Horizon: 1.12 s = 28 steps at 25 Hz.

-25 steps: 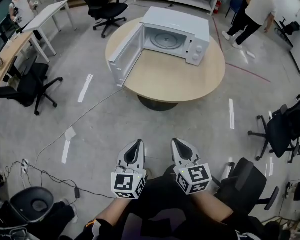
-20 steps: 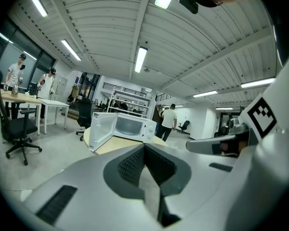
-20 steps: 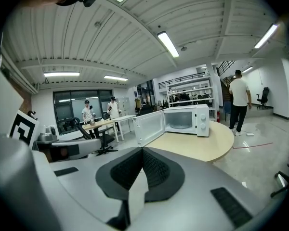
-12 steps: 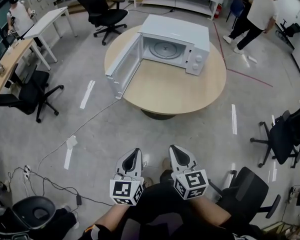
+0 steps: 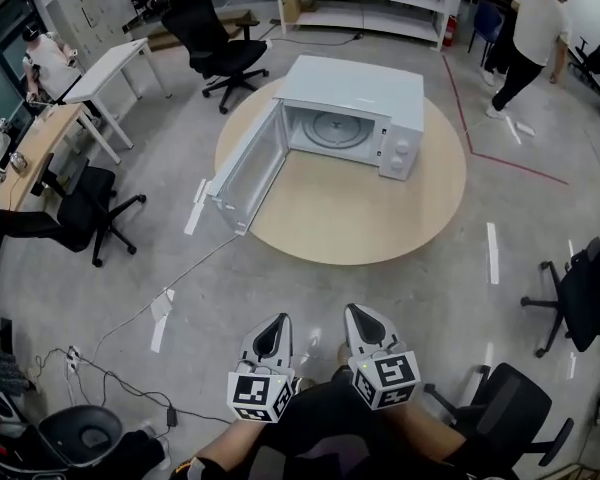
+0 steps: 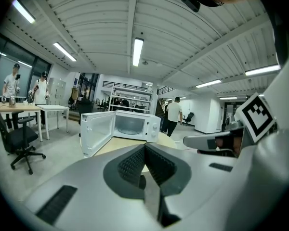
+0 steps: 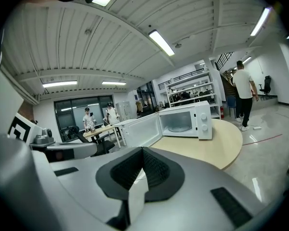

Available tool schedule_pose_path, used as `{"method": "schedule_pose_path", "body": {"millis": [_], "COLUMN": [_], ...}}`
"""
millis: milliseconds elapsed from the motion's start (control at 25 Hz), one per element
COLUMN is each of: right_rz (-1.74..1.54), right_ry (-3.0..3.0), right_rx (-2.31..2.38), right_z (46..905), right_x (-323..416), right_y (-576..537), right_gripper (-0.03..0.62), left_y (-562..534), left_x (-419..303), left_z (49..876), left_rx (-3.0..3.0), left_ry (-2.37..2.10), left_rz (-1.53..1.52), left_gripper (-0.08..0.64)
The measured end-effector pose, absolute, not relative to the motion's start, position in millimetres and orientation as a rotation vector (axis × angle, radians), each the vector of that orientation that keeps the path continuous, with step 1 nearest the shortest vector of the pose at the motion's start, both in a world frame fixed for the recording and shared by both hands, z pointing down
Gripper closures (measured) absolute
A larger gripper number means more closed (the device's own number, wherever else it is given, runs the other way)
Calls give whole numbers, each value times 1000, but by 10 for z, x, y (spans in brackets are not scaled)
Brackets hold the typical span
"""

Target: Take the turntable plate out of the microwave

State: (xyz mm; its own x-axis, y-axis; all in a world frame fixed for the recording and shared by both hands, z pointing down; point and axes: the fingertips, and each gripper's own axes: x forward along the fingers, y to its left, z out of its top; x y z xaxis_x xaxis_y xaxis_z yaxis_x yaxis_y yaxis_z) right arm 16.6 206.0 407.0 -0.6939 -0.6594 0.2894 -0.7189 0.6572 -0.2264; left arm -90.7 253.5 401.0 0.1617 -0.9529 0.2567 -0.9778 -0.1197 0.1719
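Observation:
A white microwave (image 5: 355, 113) stands on a round wooden table (image 5: 350, 213) with its door (image 5: 248, 176) swung wide open to the left. The glass turntable plate (image 5: 335, 128) lies flat inside the cavity. My left gripper (image 5: 278, 320) and right gripper (image 5: 352, 313) are side by side over the floor, well short of the table, both pointing at it. Both are shut with nothing between the jaws. The left gripper view shows the microwave (image 6: 135, 126) past the left gripper (image 6: 145, 146). In the right gripper view the plate (image 7: 179, 128) sits beyond the right gripper (image 7: 143, 149).
Office chairs stand at the left (image 5: 80, 208), at the back (image 5: 220, 53) and at the right (image 5: 590, 298). A cable (image 5: 130, 318) runs over the floor to the left. Desks (image 5: 45, 138) with people line the left wall. A person (image 5: 535, 23) walks behind the table.
Both grippers have moved forward together toward the table, still shut. The table and microwave have come nearer in the head view.

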Motion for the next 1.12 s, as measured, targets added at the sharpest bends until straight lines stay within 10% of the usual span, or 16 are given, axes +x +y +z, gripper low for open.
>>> {"method": "schedule_pose_path", "body": {"millis": [1120], "right_rz": [436], "right_ry": [-2769], "right_rx": [1113], "right_z": [4040], "right_x": [768], "right_y": [564], "right_gripper": [577], "left_y": [1089], "left_x": [-261], "left_z": [3966], "left_rx": [2118], "left_ry": [-1907], "left_rz": [202], "left_gripper": [514]}}
